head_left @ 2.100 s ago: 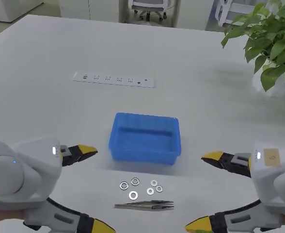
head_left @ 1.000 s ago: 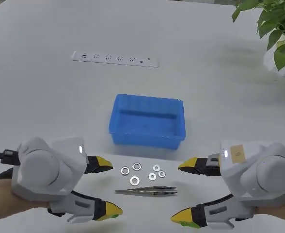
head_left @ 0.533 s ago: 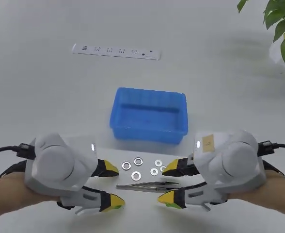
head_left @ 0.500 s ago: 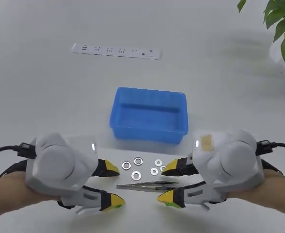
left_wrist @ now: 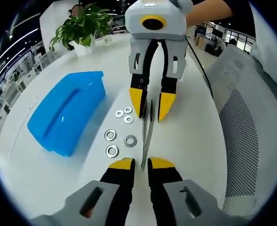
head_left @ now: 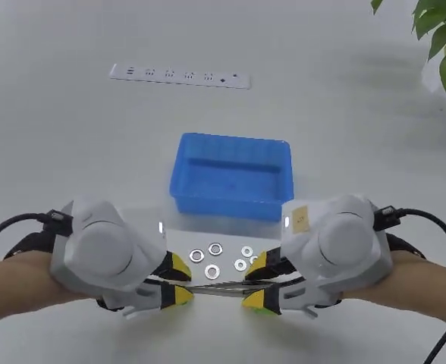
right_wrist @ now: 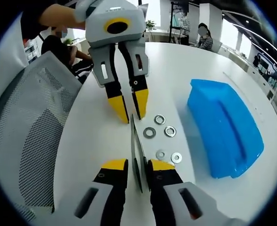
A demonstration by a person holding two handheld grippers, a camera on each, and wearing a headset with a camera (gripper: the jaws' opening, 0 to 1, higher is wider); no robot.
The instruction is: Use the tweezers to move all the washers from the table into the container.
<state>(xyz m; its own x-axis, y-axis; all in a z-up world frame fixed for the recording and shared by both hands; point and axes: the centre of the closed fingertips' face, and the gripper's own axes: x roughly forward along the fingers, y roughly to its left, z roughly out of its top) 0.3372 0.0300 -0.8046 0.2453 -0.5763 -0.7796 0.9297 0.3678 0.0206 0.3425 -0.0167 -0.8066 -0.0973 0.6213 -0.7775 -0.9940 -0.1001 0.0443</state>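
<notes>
On the white table (head_left: 71, 152), the left gripper (head_left: 180, 280) is at the left, held low with its yellow tips pointing to the right. In the left gripper view its jaws stand narrow, and the thin end of the tweezers (left_wrist: 148, 136) lies in the gap between them with bare table on either side. The tweezers (head_left: 215, 289) lie flat on the table and run across from one gripper to the other. Just beyond them six washers (head_left: 212, 271) lie loose on the table in a small scatter, apart from each other. Further back is the blue container (head_left: 230, 208), near the washers but not touching them, and well beyond it a white power strip (head_left: 179, 75). The right gripper (head_left: 255, 283) faces the left one from the right. In the right gripper view its jaws are narrow too, one just either side of the tweezers' wider end (right_wrist: 136, 150), but I cannot tell whether they press on it. Leaves of a green plant (head_left: 443, 45) show at the far right corner.
</notes>
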